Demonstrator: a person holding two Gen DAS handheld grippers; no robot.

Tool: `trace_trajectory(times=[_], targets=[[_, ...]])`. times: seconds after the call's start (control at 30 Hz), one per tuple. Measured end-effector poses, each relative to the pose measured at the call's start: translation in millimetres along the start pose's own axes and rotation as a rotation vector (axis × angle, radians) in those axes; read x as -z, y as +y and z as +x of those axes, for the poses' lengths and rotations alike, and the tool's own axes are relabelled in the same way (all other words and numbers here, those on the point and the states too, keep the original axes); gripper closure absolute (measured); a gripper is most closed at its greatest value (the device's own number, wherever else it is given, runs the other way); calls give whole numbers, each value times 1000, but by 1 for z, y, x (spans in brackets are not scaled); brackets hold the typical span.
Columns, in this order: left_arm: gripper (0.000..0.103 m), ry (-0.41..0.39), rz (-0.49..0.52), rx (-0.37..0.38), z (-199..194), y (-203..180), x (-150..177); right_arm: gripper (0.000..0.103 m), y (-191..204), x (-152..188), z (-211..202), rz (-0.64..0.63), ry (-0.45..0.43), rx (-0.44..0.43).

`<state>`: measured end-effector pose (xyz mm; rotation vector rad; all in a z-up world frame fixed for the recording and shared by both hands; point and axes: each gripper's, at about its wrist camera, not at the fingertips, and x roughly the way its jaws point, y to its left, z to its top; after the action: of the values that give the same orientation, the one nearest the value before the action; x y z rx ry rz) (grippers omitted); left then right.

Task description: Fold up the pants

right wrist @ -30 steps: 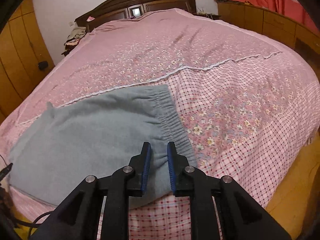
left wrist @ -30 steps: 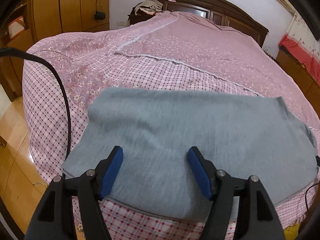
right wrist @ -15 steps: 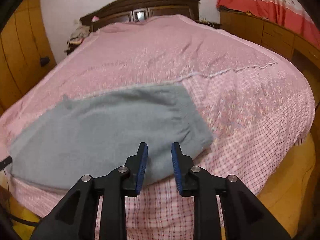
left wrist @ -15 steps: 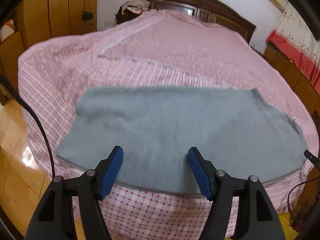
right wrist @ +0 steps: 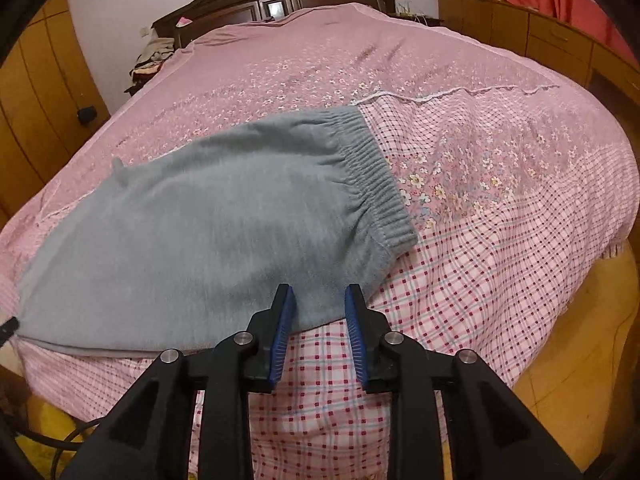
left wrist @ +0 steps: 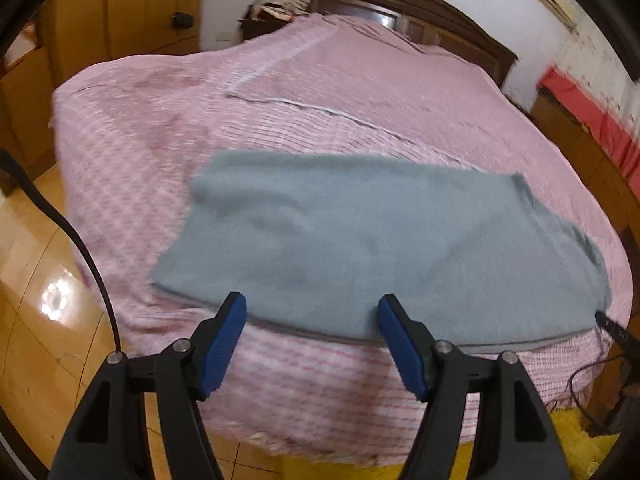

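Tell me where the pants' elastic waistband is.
In the right wrist view, the waistband forms the right end of the gray pants, lying on the pink bedspread beyond the open right gripper.

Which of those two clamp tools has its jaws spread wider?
The left gripper: its jaws stand far apart. The right gripper shows a narrower gap. Neither holds the grey pants.

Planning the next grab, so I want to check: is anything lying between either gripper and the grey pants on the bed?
Nothing visible. The grey fleece pants lie flat on the pink bedspread, directly ahead of the open left gripper and right gripper.
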<state>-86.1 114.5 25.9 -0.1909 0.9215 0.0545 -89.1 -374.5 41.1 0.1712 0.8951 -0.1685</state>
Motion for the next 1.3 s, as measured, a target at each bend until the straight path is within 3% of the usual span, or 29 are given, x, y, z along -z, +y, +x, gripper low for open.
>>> trace_trajectory(times=[0.13,0.3,0.47,0.8,0.87,0.97,1.17,1.3], targets=[[31,-14,-92,-1,-7,30,0,75,4,1,1,-11,4,17],[32,23,-192,73,0,48,3,74,8,-3,3,-3,8,21],[32,39,-191,131,9,41,5,74,9,-5,4,-9,9,28],[33,-12,-179,191,8,39,4,74,13,-3,4,-16,6,40],[33,11,-152,214,11,34,6,74,12,-3,4,-16,6,40],[32,69,-106,189,24,25,9,74,12,-3,4,-18,5,43],[32,51,-237,264,32,44,6,74,13,-3,4,-26,4,45],[33,1,-288,261,33,52,6,74,15,-1,4,-27,-1,47]])
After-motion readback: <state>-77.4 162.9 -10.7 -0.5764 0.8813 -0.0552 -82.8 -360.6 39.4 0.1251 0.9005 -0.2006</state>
